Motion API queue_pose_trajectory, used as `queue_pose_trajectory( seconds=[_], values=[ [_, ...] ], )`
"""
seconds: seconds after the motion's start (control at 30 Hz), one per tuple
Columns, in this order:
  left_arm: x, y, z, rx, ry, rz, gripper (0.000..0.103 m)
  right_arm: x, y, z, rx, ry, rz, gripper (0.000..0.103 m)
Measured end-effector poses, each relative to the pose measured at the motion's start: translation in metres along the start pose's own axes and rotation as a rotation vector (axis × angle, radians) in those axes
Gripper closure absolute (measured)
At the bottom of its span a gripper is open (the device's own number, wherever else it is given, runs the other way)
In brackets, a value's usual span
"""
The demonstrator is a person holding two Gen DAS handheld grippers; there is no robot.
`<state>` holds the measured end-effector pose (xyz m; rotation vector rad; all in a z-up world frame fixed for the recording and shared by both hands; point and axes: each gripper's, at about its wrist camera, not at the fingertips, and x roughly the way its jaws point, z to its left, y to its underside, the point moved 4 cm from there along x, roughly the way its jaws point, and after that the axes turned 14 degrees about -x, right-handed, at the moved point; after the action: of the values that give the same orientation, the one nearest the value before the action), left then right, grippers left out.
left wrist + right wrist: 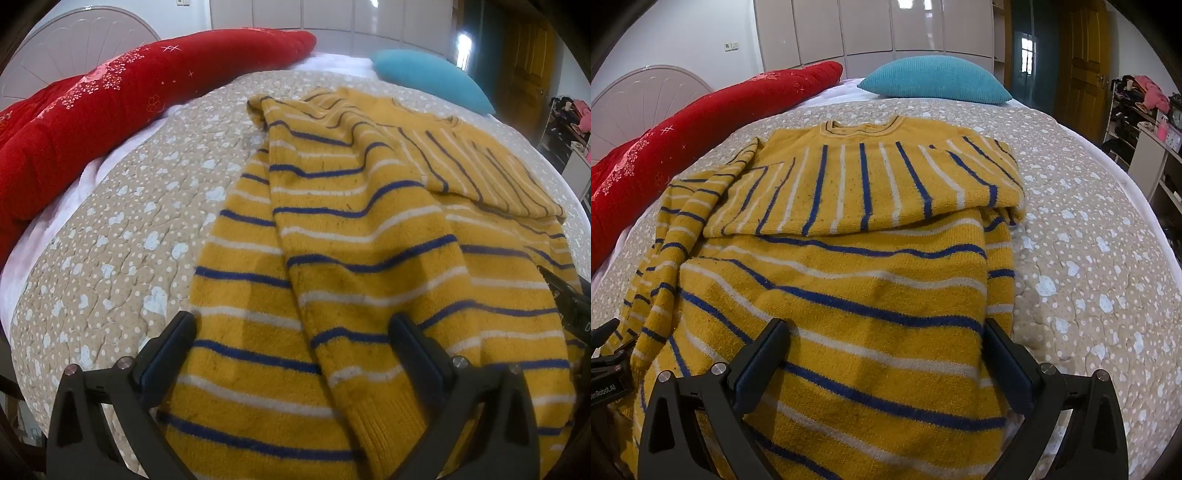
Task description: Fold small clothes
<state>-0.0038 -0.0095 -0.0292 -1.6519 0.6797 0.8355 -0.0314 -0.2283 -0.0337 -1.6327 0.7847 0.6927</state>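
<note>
The fingers (181, 354) of the left gripper (293, 345) are standing wide apart, tilted down over the near part of a yellow sweater (369, 236) with blue and white stripes; nothing is clamped between them. The left finger is sitting at the sweater's left edge, where the knit meets the beige quilt (122, 236), and the right finger is hanging over the striped body. Whether the tips are touching the fabric cannot be told.

The fingers (768, 354) of the right gripper (886, 345) are likewise standing fully apart, with only the sweater (871, 280) showing in the gap and nothing gripped. The right finger is sitting at the garment's right edge.

The sweater is lying on the quilt (1089, 240) in the middle of the bed, neckline at the far end. A folded-over part with stripes running near to far is lying across its far half, and the body with crosswise stripes is spreading toward the near side. A sleeve is trailing along the left side, bunched at the far left.

A red padded blanket (92, 122) is lying along the left edge of the bed, apart from the sweater. A teal cushion (934, 81) is resting at the far end, beyond the neckline. A wooden door (1082, 66) is standing at the far right, and cluttered shelves (1137, 107) are lining the right wall.
</note>
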Motion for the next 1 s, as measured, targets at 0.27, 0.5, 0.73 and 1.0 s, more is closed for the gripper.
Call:
queue_pose_trajectory(
  seconds=[0.27,0.5,0.73,1.0],
  values=[
    [0.0,0.001,0.0,0.001,0.0,-0.006,0.0,0.0,0.0,0.0,0.0,0.0,0.0,0.0],
    [-0.028,-0.011,0.017,-0.108,0.129,0.023,0.001,0.0,-0.001,0.001,0.001,-0.001,0.0,0.0],
    [-0.058,-0.018,-0.005,-0.044,0.306,-0.011,0.016,-0.001,0.0,0.001,0.001,-0.001,0.0,0.0],
    [-0.021,-0.023,-0.013,-0.035,0.312,0.127,0.09,-0.001,0.0,-0.003,-0.002,0.003,0.002,0.0]
  ],
)
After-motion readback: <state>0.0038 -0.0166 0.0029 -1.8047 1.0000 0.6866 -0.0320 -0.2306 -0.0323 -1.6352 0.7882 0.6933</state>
